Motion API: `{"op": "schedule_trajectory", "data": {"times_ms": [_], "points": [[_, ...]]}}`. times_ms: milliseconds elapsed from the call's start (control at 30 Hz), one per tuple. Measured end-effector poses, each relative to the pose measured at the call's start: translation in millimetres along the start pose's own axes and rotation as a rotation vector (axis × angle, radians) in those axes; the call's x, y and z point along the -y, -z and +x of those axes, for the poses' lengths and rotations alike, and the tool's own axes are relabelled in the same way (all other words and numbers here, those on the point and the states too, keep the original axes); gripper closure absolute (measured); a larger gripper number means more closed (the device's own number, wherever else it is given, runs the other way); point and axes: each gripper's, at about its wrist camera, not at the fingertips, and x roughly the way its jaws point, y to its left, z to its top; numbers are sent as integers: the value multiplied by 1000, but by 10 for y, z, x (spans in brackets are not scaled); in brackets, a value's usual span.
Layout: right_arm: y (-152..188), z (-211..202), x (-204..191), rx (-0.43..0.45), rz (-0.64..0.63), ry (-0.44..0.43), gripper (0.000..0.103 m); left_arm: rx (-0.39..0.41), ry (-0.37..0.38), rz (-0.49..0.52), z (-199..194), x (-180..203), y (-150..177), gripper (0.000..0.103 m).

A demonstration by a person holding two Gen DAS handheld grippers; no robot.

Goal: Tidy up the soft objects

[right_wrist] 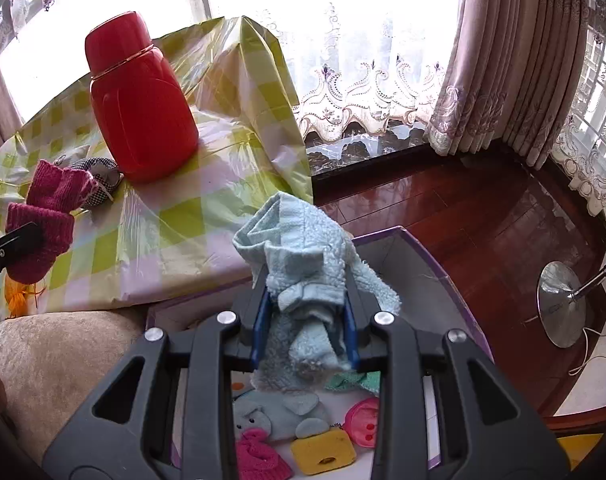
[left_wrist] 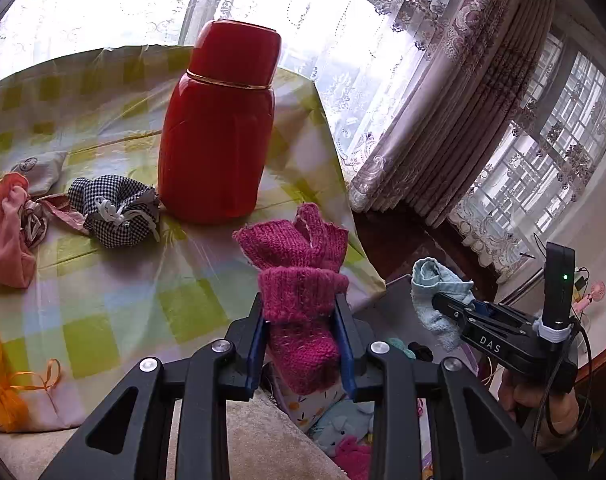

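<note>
Magenta knitted wool glove (left_wrist: pixel 301 296) sits clamped between the blue-padded fingers of my left gripper (left_wrist: pixel 301 312), held up just ahead of me over the edge of the green-checked tablecloth (left_wrist: pixel 115 300). My right gripper (right_wrist: pixel 308 320) is closed on a fluffy pale-blue towel (right_wrist: pixel 303 264), hanging directly above the purple-rimmed box (right_wrist: pixel 435 256) below it.

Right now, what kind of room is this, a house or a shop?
Most likely a room in a house, maybe a living room. Lace curtains hang at big windows, the wooden floor is shiny, and a red flask stands on a table with a checked cloth.
</note>
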Motion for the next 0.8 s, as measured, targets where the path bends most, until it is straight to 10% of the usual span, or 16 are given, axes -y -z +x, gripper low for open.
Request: {"op": "schedule_trajectory", "data": {"times_ms": [800], "points": [[-172, 64, 582, 45, 104, 62, 48, -174, 165, 111, 558, 846, 116, 70]]}}
